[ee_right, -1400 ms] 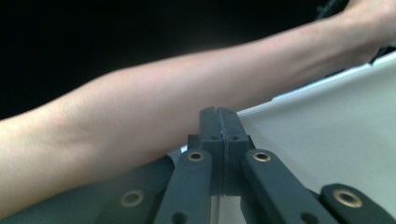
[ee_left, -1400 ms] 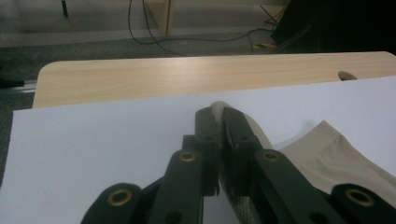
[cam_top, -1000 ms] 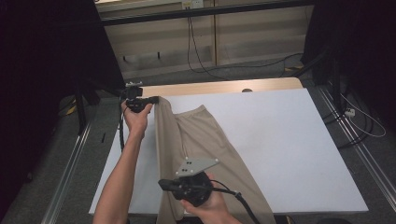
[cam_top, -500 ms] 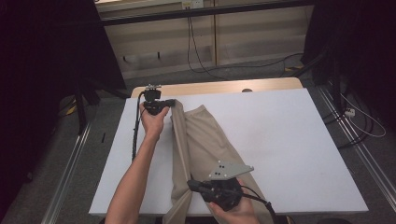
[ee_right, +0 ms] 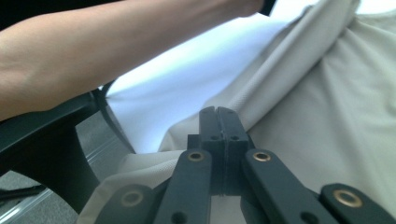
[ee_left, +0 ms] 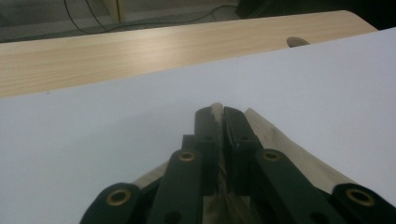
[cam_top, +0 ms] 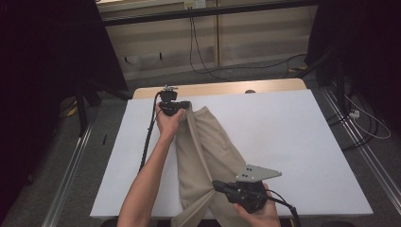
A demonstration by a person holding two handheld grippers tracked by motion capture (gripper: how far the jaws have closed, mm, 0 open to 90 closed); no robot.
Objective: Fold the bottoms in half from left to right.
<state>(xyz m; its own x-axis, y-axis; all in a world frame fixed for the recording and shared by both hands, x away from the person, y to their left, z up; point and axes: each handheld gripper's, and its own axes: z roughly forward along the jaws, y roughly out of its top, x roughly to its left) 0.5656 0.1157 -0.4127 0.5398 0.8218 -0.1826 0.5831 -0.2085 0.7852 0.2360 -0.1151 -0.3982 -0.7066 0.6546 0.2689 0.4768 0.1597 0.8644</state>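
A long beige garment (cam_top: pixel 208 151) lies lengthwise on the white table (cam_top: pixel 302 142), running from the far left toward the near edge. At the garment's far end my left gripper (cam_top: pixel 182 107) is shut on the cloth. In the left gripper view a strip of beige cloth (ee_left: pixel 280 144) is pinched between the closed jaws of the left gripper (ee_left: pixel 216 114). By the near edge my right gripper (cam_top: pixel 218 185) is shut on the garment's lower part. In the right gripper view the right gripper (ee_right: pixel 218 114) has closed jaws holding the fabric (ee_right: pixel 336 107), with the person's left forearm (ee_right: pixel 93 60) above.
A wooden strip (cam_top: pixel 217 89) with a small hole (cam_top: pixel 249 91) borders the table's far edge. Metal rails run along both sides on the floor, with cables (cam_top: pixel 359 118) at the right. White tabletop extends to the right of the garment.
Both hands have shifted to the right across the table, carrying the garment with them. Both grippers have stayed closed on the cloth.
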